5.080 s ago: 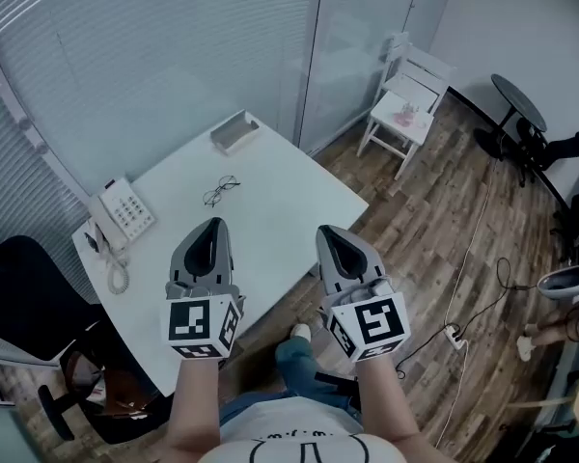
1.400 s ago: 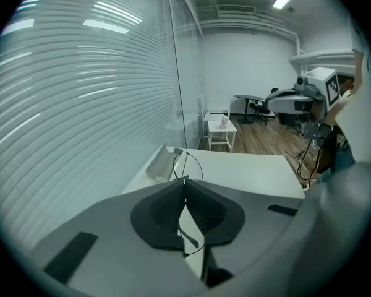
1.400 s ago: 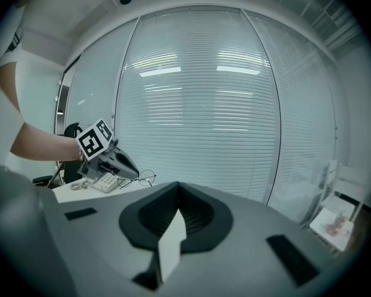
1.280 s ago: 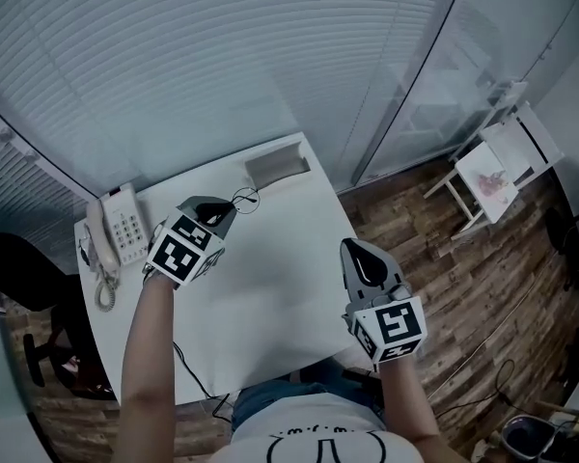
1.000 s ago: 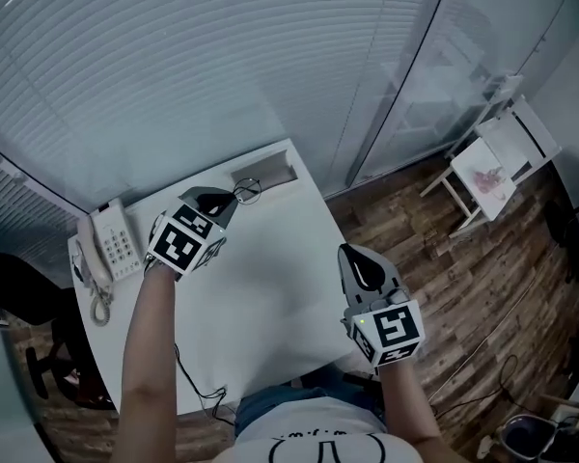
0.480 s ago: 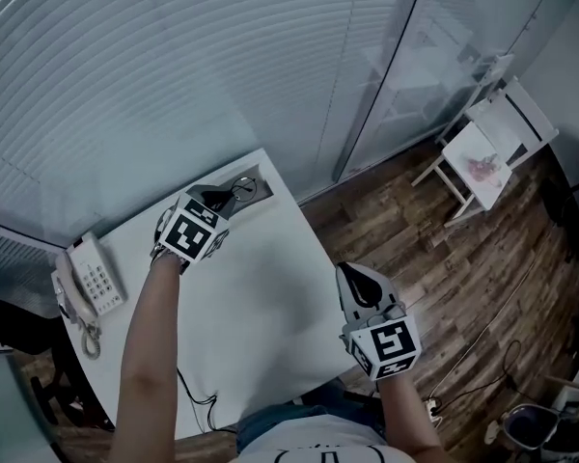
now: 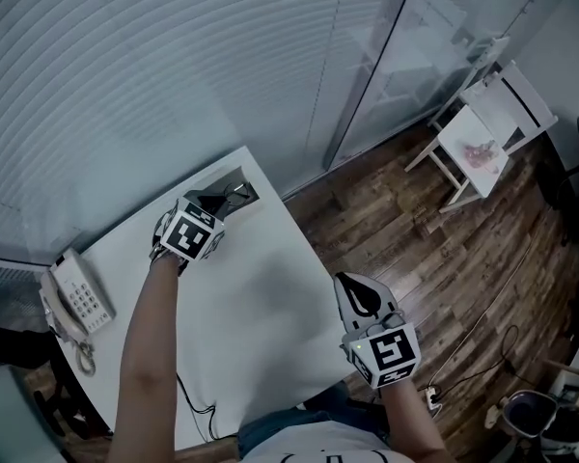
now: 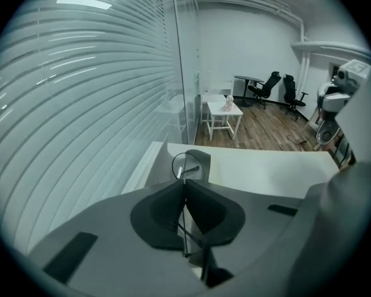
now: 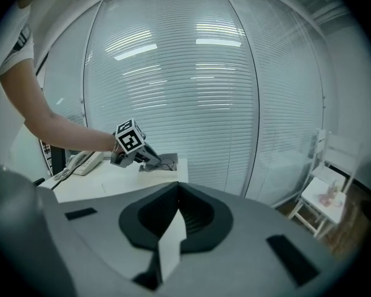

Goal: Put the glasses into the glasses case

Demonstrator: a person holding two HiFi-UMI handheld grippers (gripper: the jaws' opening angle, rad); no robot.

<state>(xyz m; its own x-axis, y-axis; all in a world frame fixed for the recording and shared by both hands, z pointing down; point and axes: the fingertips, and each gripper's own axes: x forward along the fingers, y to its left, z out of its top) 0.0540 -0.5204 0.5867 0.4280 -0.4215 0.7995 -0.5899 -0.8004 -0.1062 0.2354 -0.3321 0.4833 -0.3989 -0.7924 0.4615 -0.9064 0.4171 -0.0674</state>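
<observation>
Left gripper (image 8: 185, 184): jaws pressed together on the thin wire of the glasses (image 8: 183, 164); it points steeply down at the far corner of the table (image 7: 270, 307)
Right gripper (image 9: 176, 192): jaw tips together, nothing between them; it hangs well apart from the work, past the near right edge of the table
Where the glasses are: in the left gripper's pinch; one round lens juts ahead of the jaw tips, right over the glasses case (image 8: 201, 163); whether the frame touches the case I cannot tell
Where the case is: open, at the far edge of the table beside the blinds (image 7: 125, 85)
Done so far: the glasses are gripped and have been brought to the mouth of the case
Left to do, as I judge it: lower the frame fully inside, part the jaws, draw the gripper clear; no lid is visible, so closing it is uncertain
Glasses, make: fine dark wire, round rims, clear lenses; light and springy by the look; easily bent in a hard pinch
Case, make: grey, shallow, oblong with a rounded end; smooth, stiff walls and a darker hollow
Table, make: flat, white, matt; a corded telephone (image 7: 70, 295) sits at its left end
Floor (image 7: 415, 220): wood planks, varied tones
</observation>
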